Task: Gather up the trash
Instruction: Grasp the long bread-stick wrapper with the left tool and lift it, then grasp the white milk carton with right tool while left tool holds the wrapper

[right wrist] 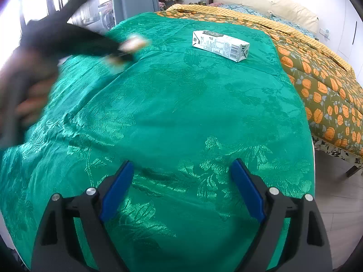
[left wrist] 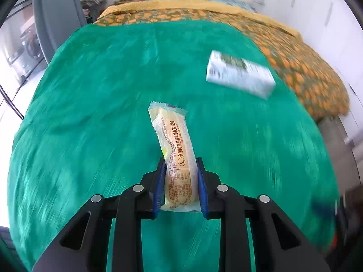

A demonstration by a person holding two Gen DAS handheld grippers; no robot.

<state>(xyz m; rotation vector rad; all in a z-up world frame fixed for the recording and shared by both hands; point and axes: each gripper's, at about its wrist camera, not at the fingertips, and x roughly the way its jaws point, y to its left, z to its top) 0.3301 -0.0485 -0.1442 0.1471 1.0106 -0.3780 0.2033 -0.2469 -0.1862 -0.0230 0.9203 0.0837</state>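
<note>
the left claw (left wrist: pixel 180 161) is clamped on a yellowish snack wrapper (left wrist: pixel 173 145), its two blue pads pressing the lower half of the packet from either side while the upper half sticks out ahead of the fingertips, leaning slightly to the claw's left, with a crimped seal at the far end and printed text running along its length. below and all around the claw lies a green patterned cloth (left wrist: pixel 102 104), blurred in this view. ahead of the claw and off to its right, well apart from the wrapper, a white carton (left wrist: pixel 240 76) lies on its side on the cloth. beyond the cloth an orange-flowered quilt (left wrist: pixel 295 52) stretches away to the right. the right claw (right wrist: pixel 182 166) stands wide apart with nothing between its blue pads (right wrist: pixel 118 190), hanging over the same green cloth (right wrist: pixel 181 117). far ahead of it, a little to its right, the carton (right wrist: pixel 221 45) rests on the cloth, barcode end turned toward the right. to this claw's far left, the other gripper (right wrist: pixel 127 49) shows as a dark blur with the pale wrapper (right wrist: pixel 133 42) at its tip, and a blurred hand (right wrist: pixel 25 95) behind it.
</note>
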